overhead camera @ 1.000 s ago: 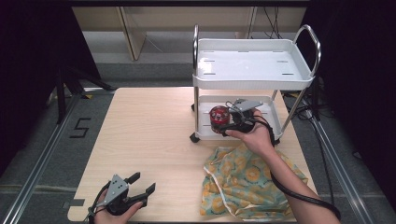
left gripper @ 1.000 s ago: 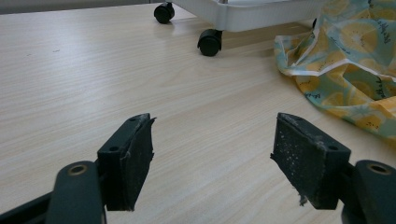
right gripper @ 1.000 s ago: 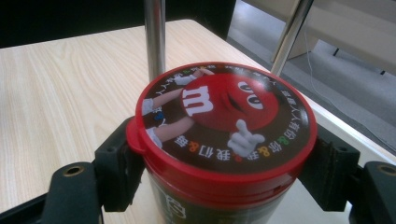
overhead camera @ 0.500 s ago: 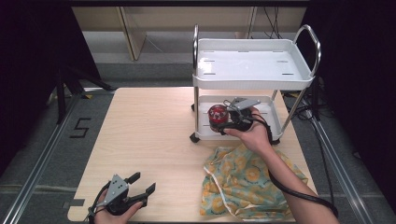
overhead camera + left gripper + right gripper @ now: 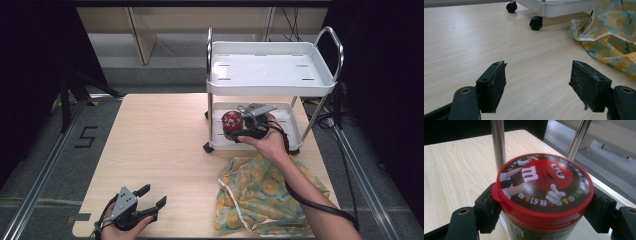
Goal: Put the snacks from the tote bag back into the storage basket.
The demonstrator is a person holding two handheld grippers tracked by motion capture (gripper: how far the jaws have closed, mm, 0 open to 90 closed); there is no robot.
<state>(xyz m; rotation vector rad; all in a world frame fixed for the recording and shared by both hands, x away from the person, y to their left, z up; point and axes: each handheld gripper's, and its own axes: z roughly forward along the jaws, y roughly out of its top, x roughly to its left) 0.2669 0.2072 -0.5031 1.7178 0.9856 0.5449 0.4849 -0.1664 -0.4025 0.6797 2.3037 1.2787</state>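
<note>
Candy tub (image 5: 231,124): held at the cart's (image 5: 320,80) lower shelf, at its left end, beside a chrome post (image 5: 498,143).
Tub axis: hard to call exactly; in the high view the red lid (image 5: 544,185) is turned toward the cart's left side, so the long axis looks tipped well off upright. The lid face is seen full-on in the right gripper view.
Right gripper (image 5: 250,131): fingers (image 5: 486,210) clamped on the tub just under the lid rim, one each side.
Left gripper (image 5: 150,206): kept low at the worktop's (image 5: 160,140) near left corner, fingers (image 5: 492,86) spread wide, nothing between them.
Cloth (image 5: 265,195): lemon-print fabric is left crumpled on the worktop, just in front of the cart.
</note>
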